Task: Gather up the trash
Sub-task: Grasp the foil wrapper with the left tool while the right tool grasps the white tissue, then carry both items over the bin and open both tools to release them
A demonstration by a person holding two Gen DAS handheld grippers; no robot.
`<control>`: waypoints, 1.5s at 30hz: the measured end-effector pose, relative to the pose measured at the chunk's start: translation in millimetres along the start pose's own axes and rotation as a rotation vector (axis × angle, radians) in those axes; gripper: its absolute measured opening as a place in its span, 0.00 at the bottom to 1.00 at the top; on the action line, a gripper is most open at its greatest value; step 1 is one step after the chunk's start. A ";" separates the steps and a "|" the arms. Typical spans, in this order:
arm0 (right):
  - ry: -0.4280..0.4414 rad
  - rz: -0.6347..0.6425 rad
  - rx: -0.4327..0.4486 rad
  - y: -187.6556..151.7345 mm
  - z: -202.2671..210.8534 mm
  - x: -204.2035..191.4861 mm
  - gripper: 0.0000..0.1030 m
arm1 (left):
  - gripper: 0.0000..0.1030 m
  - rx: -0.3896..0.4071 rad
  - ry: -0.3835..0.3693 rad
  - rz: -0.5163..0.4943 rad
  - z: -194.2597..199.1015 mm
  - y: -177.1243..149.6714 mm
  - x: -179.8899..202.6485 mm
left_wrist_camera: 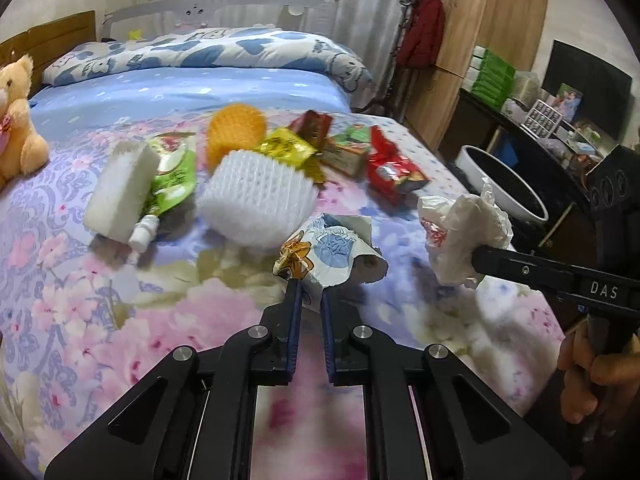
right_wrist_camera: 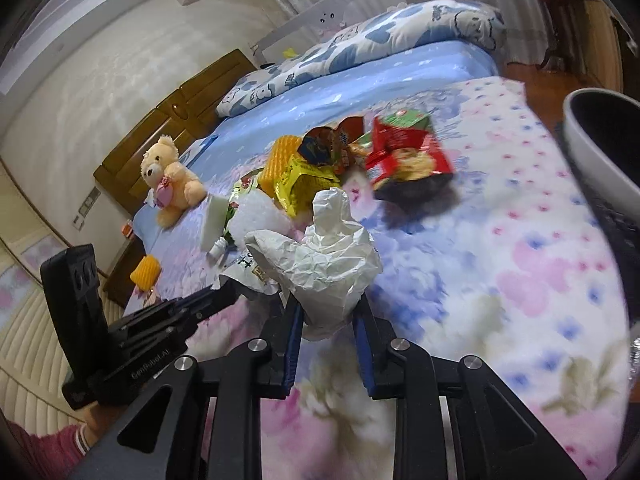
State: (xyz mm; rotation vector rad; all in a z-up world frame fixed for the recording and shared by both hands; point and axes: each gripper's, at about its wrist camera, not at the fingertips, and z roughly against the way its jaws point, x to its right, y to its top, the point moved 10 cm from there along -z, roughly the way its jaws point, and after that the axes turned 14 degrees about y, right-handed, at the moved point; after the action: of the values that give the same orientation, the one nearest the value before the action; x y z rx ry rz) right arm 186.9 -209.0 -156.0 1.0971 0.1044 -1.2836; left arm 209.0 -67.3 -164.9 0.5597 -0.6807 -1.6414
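Note:
My left gripper (left_wrist_camera: pixel 310 286) is shut on a crumpled blue-and-white printed wrapper (left_wrist_camera: pixel 332 250), held just above the floral bedspread. My right gripper (right_wrist_camera: pixel 326 312) is shut on a crumpled white plastic bag (right_wrist_camera: pixel 324 260); the bag also shows in the left wrist view (left_wrist_camera: pixel 460 236), to the right of the wrapper. Further back on the bed lie a white foam net (left_wrist_camera: pixel 256 200), an orange foam net (left_wrist_camera: pixel 236 130), a white foam block (left_wrist_camera: pixel 122 194), a green pouch (left_wrist_camera: pixel 172 176), a yellow wrapper (left_wrist_camera: pixel 286 148) and a red packet (left_wrist_camera: pixel 390 168).
A white round bin (left_wrist_camera: pixel 504 188) with a dark inside stands off the bed's right edge; its rim shows in the right wrist view (right_wrist_camera: pixel 592 152). A teddy bear (right_wrist_camera: pixel 170 178) sits at the bed's left side. Pillow and headboard are at the far end; shelves stand on the right.

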 end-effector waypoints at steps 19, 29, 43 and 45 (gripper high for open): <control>-0.176 -0.026 0.157 12.4 105.8 58.2 0.24 | 0.08 0.074 -0.126 -0.173 19.4 37.3 115.2; -0.233 -0.037 0.211 24.6 149.3 83.5 0.24 | 0.08 0.070 -0.163 -0.206 13.6 50.7 153.5; -0.293 -0.051 0.245 44.4 177.6 111.3 0.24 | 0.08 0.075 -0.205 -0.241 4.6 70.6 200.2; -0.300 -0.059 0.245 46.4 180.5 117.5 0.24 | 0.08 0.078 -0.210 -0.243 2.8 74.3 205.7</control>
State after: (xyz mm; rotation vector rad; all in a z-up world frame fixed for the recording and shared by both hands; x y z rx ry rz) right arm 176.6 -423.3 -105.9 1.0997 -0.2529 -1.5284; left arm 224.0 -278.1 -108.9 0.5478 -0.8602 -1.9255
